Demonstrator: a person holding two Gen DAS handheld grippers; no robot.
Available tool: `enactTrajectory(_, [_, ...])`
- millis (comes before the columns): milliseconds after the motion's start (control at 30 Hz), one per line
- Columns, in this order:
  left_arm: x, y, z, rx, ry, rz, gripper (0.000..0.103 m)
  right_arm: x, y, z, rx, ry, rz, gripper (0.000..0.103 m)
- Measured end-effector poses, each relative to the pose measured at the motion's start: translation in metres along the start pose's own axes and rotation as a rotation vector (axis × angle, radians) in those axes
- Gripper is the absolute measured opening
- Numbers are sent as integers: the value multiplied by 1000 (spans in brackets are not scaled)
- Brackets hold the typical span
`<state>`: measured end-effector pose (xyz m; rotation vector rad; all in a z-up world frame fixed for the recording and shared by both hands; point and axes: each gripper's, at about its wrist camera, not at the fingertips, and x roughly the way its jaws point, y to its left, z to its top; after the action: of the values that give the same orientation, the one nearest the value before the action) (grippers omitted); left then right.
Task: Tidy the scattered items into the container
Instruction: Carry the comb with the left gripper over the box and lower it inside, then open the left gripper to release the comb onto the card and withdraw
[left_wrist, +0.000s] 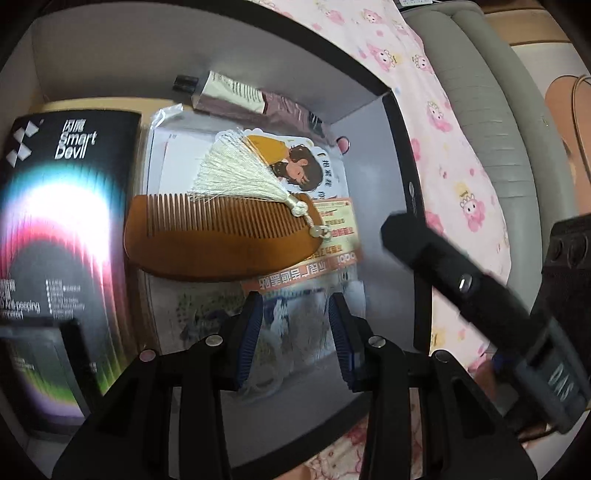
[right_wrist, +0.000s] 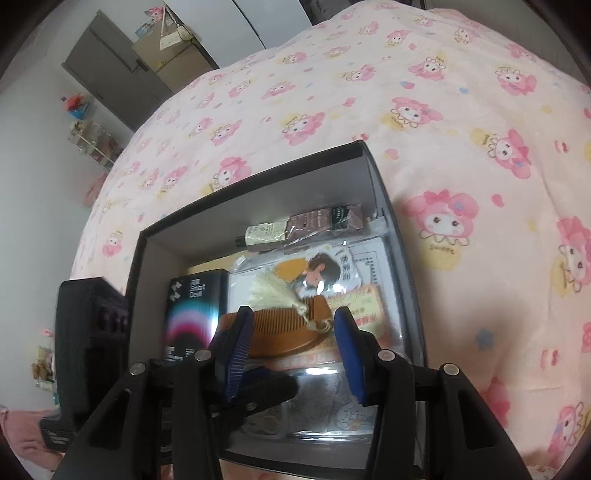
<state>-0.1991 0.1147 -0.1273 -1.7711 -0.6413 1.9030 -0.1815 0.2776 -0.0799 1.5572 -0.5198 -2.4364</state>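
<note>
Both grippers hang over the open dark box (right_wrist: 391, 206), which sits on a pink cartoon-print bedspread (right_wrist: 443, 110). The left gripper (left_wrist: 295, 339) has its blue-padded jaws spread with nothing pinched, only the clear plastic-wrapped sheets (left_wrist: 295, 314) on the box floor showing through the gap. The right gripper (right_wrist: 295, 347) is likewise parted and empty, its jaws framing the wooden comb (right_wrist: 284, 332) below without touching it. Inside the box, that comb (left_wrist: 221, 236) lies flat in the middle, teeth toward the far wall, with a cream tassel (left_wrist: 236, 173) draped across it. Under the tassel sits a cartoon girl card (left_wrist: 295, 166), and an orange printed leaflet (left_wrist: 332, 240) peeks out beside the comb. A black Smart Devil package (left_wrist: 62, 221) lies along the left side, and a cream-and-brown tube (left_wrist: 236, 94) rests against the far wall.
</note>
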Motion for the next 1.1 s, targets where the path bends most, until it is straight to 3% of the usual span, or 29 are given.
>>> enactTrajectory(167, [-1, 4, 6, -13, -36, 28, 36, 4, 0, -1, -3, 17, -13, 42])
enactTrajectory(300, [-21, 16, 2, -37, -84, -8, 36, 5, -1, 0, -5, 16, -26, 42])
enactTrajectory(400, [-38, 35, 8, -103, -171, 43, 36, 9, 2, 1, -20, 14, -32, 42])
enactTrajectory(500, [-39, 53, 17, -168, -195, 38, 36, 21, 10, 5, -55, 32, -53, 42])
enactTrajectory(600, [-32, 55, 20, -176, -174, 48, 36, 34, 17, 5, -81, 66, -66, 42])
enactTrajectory(767, [-16, 39, 22, -130, -93, -43, 36, 49, 12, -1, -79, 123, -101, 42])
enactTrajectory(933, [-21, 38, 19, -138, -142, -36, 36, 47, 7, -1, -61, 112, -118, 42])
enactTrajectory(1100, [-8, 40, 21, -151, -94, -36, 37, 56, 4, -1, -50, 129, -134, 43])
